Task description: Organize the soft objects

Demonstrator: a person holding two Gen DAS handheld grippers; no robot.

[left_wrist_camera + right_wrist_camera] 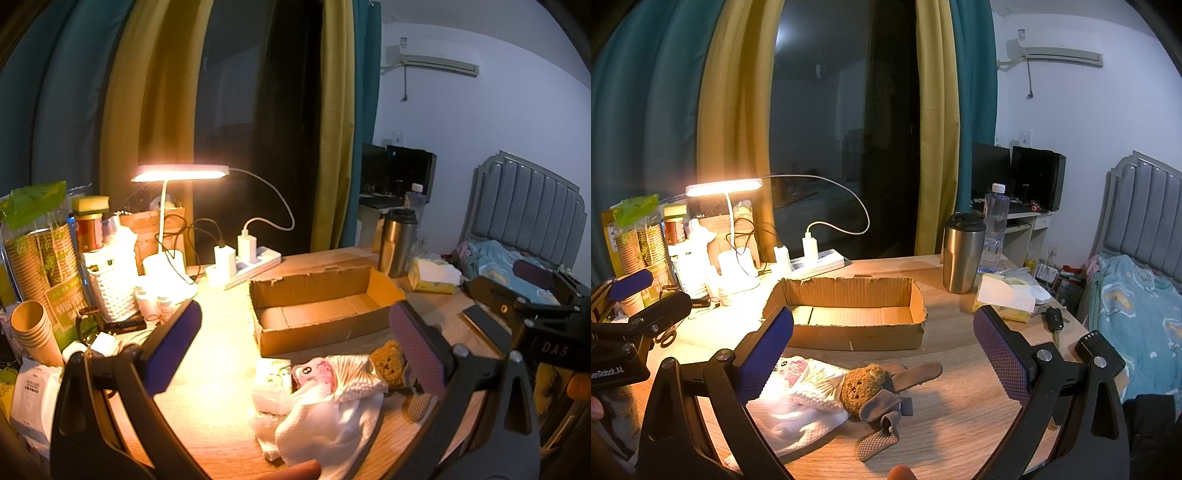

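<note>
Lamplit wooden desk (960, 406) stood before dark window glass and yellow-teal curtains, with a bed at the right. Largest on it was the shallow cardboard box (849, 314), open-topped and holding nothing visible. Just in front of the box lay the soft pile: a white cloth (798, 421), a white knitted piece (820, 387), a pink-printed item (792, 367), a brown sponge (862, 386) and a grey sock (886, 410), overlapping one another. Both tongs were released and held nothing: the left gripper (295, 354) hovered over the pile's white end, the right gripper (882, 350) over the sponge and sock.

Risk, as judged: because the pieces overlapped, a pinch on one could drag a neighbour along or drop it short of the box; a wide sweep could knock the steel tumbler (962, 254) beside the box.

Not resolved: the pink item's identity, whatever lay beneath the cloth, and the glare-washed clutter by the desk lamp (181, 172).
</note>
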